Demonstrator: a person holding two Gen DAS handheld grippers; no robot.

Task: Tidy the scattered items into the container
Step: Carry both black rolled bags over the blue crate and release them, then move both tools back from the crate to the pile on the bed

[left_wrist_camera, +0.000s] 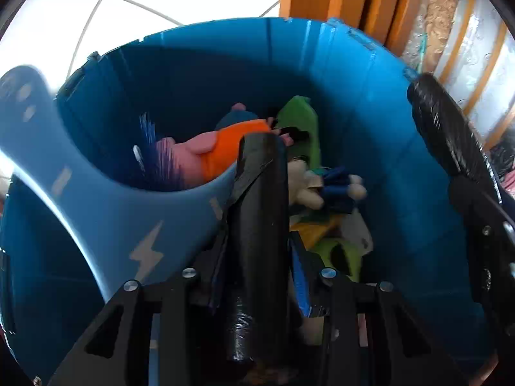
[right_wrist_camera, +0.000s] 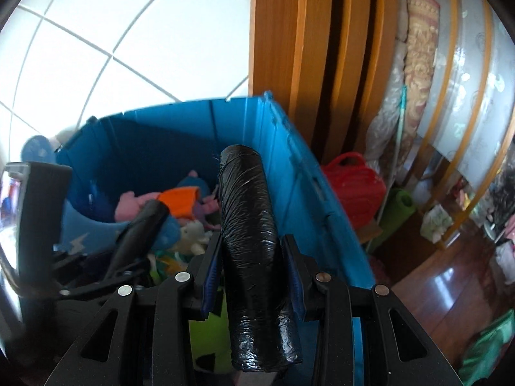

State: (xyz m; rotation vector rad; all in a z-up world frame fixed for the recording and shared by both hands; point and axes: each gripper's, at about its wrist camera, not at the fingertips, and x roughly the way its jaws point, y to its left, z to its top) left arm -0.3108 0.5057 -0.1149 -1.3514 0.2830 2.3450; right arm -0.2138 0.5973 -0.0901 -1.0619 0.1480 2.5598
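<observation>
A blue plastic bin [left_wrist_camera: 370, 103] holds several soft toys: a pink and orange plush [left_wrist_camera: 206, 151], a green one [left_wrist_camera: 299, 119] and a small white one [left_wrist_camera: 302, 186]. My left gripper [left_wrist_camera: 257, 257] is shut on a black roll [left_wrist_camera: 257, 212] and holds it inside the bin. A light blue curved piece with a lightning mark [left_wrist_camera: 96, 199] lies against its left side. My right gripper [right_wrist_camera: 252, 273] is shut on another black roll [right_wrist_camera: 251, 244] and holds it over the bin's near rim [right_wrist_camera: 289, 148]. The left gripper [right_wrist_camera: 128, 244] shows in the right wrist view, and the right roll [left_wrist_camera: 450, 135] shows in the left wrist view.
A wooden door frame [right_wrist_camera: 305, 48] stands right behind the bin. To the right are a red plastic case [right_wrist_camera: 357, 186], a green roll [right_wrist_camera: 396, 212] and cluttered shelves over a dark wooden floor [right_wrist_camera: 450, 289]. White floor tiles [right_wrist_camera: 112, 32] lie beyond the bin.
</observation>
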